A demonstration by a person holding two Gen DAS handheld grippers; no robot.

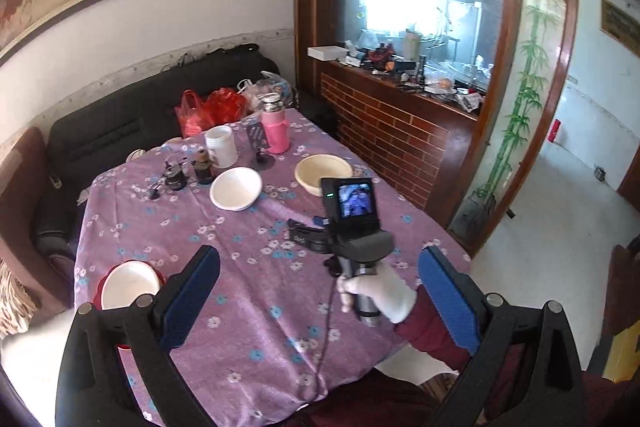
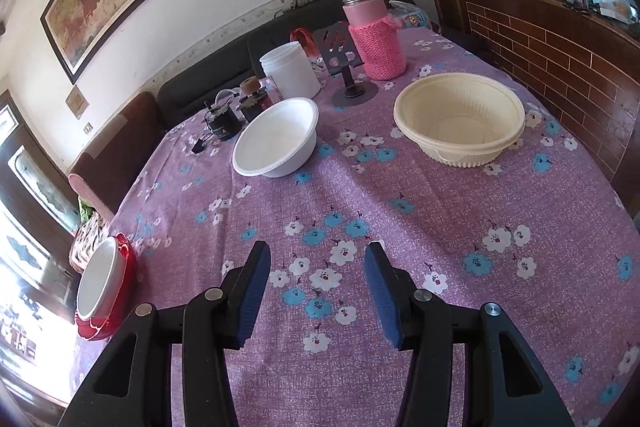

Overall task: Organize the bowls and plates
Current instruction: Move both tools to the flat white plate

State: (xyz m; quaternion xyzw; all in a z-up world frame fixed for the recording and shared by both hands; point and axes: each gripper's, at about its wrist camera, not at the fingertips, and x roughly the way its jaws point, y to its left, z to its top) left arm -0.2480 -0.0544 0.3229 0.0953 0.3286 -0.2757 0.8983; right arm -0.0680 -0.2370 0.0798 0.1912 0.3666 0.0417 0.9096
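L gripper (image 1: 320,283): jaws wide apart, nothing between; above near table edge
R gripper (image 2: 316,285): jaws parted, narrower gap, empty; over purple floral cloth (image 2: 360,195)
white bowl (image 2: 276,137): mid-table, tilted toward cam; just in front of white jar (image 2: 290,69)
cream bowl (image 2: 460,119): right of white bowl, apart from it; upright
red bowl w/ white bowl inside (image 2: 102,287): at left table edge
pink flask (image 2: 374,39): far side, behind cream bowl

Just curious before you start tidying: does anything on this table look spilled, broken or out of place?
Nothing looks spilled or broken. The white bowl and cream bowl sit upright and empty. One white dish rests in a red one at the table's edge.
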